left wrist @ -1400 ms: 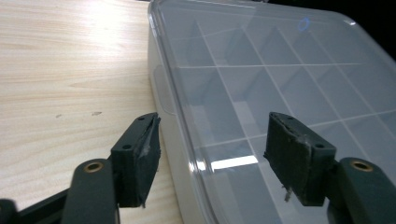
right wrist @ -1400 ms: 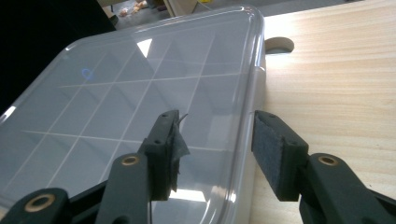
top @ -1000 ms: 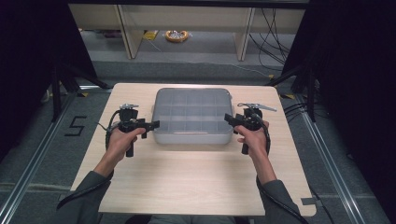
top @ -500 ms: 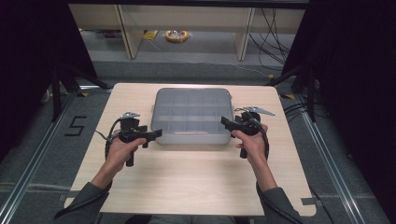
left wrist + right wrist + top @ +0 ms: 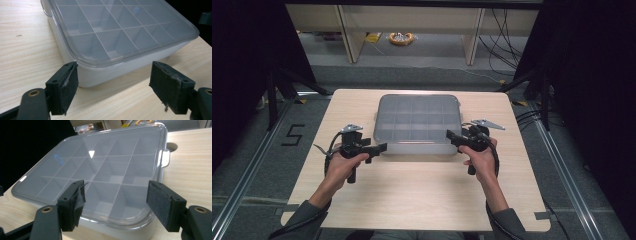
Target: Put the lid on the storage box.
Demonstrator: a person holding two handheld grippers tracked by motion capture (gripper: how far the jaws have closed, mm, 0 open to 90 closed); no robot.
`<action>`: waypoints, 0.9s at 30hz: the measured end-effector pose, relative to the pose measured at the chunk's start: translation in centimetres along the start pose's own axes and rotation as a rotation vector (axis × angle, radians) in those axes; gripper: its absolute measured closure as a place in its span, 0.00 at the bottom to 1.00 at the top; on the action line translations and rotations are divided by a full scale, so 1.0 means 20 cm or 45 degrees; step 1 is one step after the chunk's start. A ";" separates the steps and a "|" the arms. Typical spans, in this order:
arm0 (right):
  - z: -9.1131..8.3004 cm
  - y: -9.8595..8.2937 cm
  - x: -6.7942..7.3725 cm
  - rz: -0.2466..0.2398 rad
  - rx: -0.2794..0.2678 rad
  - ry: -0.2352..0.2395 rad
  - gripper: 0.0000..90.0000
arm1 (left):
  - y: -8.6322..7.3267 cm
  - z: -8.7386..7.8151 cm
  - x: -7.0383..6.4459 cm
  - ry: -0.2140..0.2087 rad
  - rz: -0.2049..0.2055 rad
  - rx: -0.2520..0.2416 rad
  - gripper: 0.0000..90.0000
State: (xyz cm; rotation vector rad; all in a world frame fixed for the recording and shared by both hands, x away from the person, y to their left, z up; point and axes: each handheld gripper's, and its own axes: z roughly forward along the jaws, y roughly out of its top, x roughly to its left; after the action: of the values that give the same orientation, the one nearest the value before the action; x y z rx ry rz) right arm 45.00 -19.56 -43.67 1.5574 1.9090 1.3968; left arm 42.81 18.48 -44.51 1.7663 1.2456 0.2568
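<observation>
Pale wooden bench (image 5: pixel 412 200) bore a lidded box (image 5: pixel 418 123), likely light, rigid and slick, best gripped at its near corners, left tool (image 5: pixel 379 147) and right tool (image 5: pixel 453 137) gaping.

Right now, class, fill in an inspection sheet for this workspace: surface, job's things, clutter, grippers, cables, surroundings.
Surface: light wooden table, bare around the box.
Job's things: compartment box with its clear lid on; compartments look empty.
Clutter: nothing seen.
Grippers: left gripper and right gripper, both open, one at each near corner of the box, neither gripping it.
Cables: black cable looping behind the left gripper.
Surroundings: shelving behind, dark curtains at the sides, floor mark "5".
</observation>
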 end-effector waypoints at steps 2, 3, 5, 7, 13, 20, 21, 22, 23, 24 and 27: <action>0.00 -0.01 0.00 0.004 -0.013 0.021 0.35 | -0.01 -0.01 0.00 0.001 -0.003 -0.009 0.25; 0.00 -0.01 0.00 0.004 -0.013 0.021 0.35 | -0.01 -0.01 0.00 0.001 -0.002 -0.007 0.25; -0.01 -0.01 0.00 -0.018 0.010 0.015 0.35 | -0.02 -0.02 0.00 0.004 0.000 -0.004 0.25; -0.01 -0.02 0.01 -0.005 0.001 0.016 0.35 | -0.03 -0.02 0.00 0.006 -0.005 -0.003 0.25; -0.03 -0.04 0.01 -0.032 0.006 0.025 0.32 | -0.05 -0.04 0.00 0.005 0.007 0.005 0.25; -0.06 -0.05 0.01 -0.022 0.033 0.027 0.29 | -0.09 -0.03 -0.03 -0.007 0.025 0.024 0.25; -0.07 -0.06 0.02 0.002 0.039 0.039 0.29 | -0.10 -0.04 -0.03 -0.008 0.047 0.046 0.24; -0.07 -0.06 0.03 0.037 0.049 0.040 0.28 | -0.11 -0.03 -0.04 -0.011 0.028 0.027 0.24; -0.07 -0.06 0.02 -0.014 0.036 0.029 0.28 | -0.11 -0.04 -0.04 -0.018 0.028 0.028 0.24; -0.07 -0.06 0.02 -0.014 0.036 0.029 0.27 | -0.12 -0.04 -0.04 -0.019 0.028 0.027 0.24; -0.09 -0.07 0.02 -0.006 0.030 0.046 0.24 | -0.16 -0.04 -0.07 -0.039 0.031 0.024 0.21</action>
State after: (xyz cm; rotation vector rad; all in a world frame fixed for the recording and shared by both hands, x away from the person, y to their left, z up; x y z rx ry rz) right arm 42.68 -19.95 -43.82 1.5471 1.9556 1.4150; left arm 39.66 17.93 -46.02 1.7958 1.2093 0.2317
